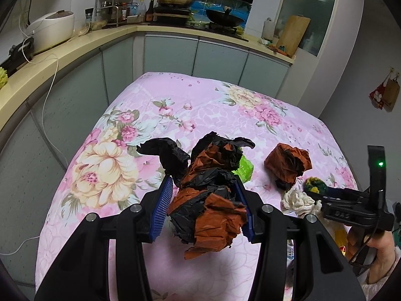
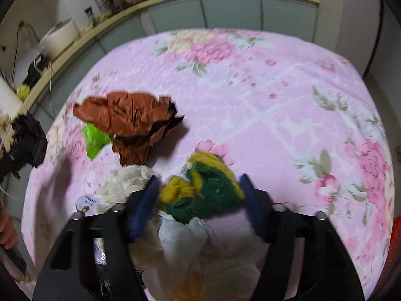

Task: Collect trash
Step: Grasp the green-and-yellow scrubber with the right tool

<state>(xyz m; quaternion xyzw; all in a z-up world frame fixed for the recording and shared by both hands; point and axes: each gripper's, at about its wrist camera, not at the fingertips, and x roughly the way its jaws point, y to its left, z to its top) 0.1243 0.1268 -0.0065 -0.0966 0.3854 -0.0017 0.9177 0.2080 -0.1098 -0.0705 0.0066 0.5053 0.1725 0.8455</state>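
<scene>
In the left wrist view, my left tool (image 1: pixel 204 200) was clamped on a crumpled wad of black and rust-brown paper (image 1: pixel 210 200) in the lower middle of the frame, its ribbed blue pads pressing both sides. Behind it lay a bright green scrap (image 1: pixel 244 169), and to the right a second brown and black wad (image 1: pixel 288 166) sat on the pink flowered tabletop (image 1: pixel 175 105). At the lower right edge my right tool (image 1: pixel 325 193) reached over a cream knitted lump (image 1: pixel 298 200).

In the right wrist view, blurred, my right tool (image 2: pixel 198 200) had its pads on either side of a fuzzy green and yellow scrubber (image 2: pixel 205 193) at lower centre; there was a gap on the right side, so I judged it not yet gripped. Thin white wrinkled tissue (image 2: pixel 185 238) lay beneath, the cream lump (image 2: pixel 125 185) just left, the brown wad (image 2: pixel 130 120) and green scrap (image 2: pixel 94 140) at upper left.

I judged one piece collected, with several still loose.
</scene>
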